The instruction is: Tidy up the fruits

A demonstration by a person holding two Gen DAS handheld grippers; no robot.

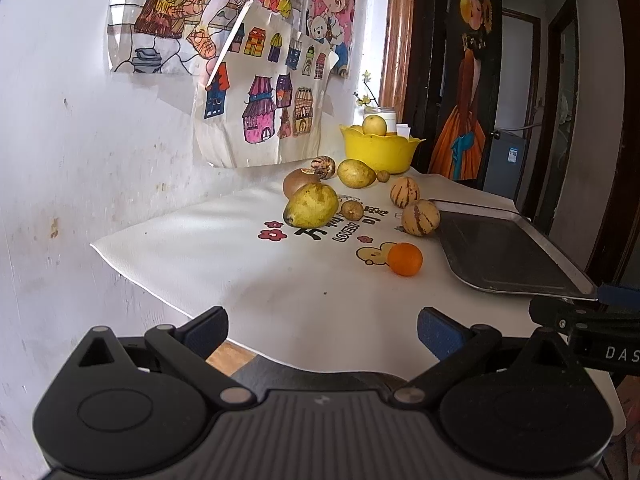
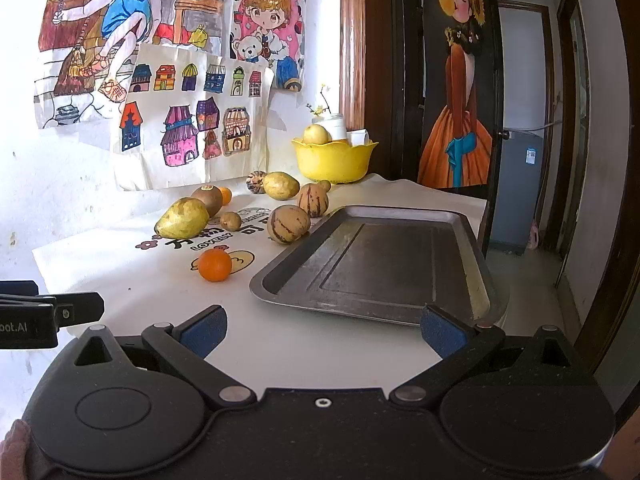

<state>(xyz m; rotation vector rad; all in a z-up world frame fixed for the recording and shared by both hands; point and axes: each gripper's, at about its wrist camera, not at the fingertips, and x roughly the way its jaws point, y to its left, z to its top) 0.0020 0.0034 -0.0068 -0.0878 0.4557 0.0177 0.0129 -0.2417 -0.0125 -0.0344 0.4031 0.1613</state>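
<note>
left gripper (image 1: 322,334): jaws wide apart, nothing in them, hanging low at the near edge of the worktop. Looks like a ready pose to me, nothing picked yet.
right gripper (image 2: 322,330): same deal, jaws spread and empty, lined up just short of the tray's near rim.
tray (image 2: 280,272): dark metal, lower right of the right view, bare inside. My guess is it's where the fruit goes, hence parked right next to the pile.
orange (image 2: 215,265): closest fruit, sits alone just left of the tray, apart from the rest. Probably the easy first grab.
striped melons (image 2: 288,224): two, just beside the tray's far left corner.
pear (image 2: 182,218): left of the pile, a brown fruit right behind it.
bowl (image 2: 334,160): yellow, at the back, pale fruit already inside.
worktop (image 1: 240,272): white cloth with cartoon print, a bit rumpled.
room: scuffed white wall with kids' drawings (image 2: 192,128) upper left, dark door with a painted lady on the right, hallway beyond.
</note>
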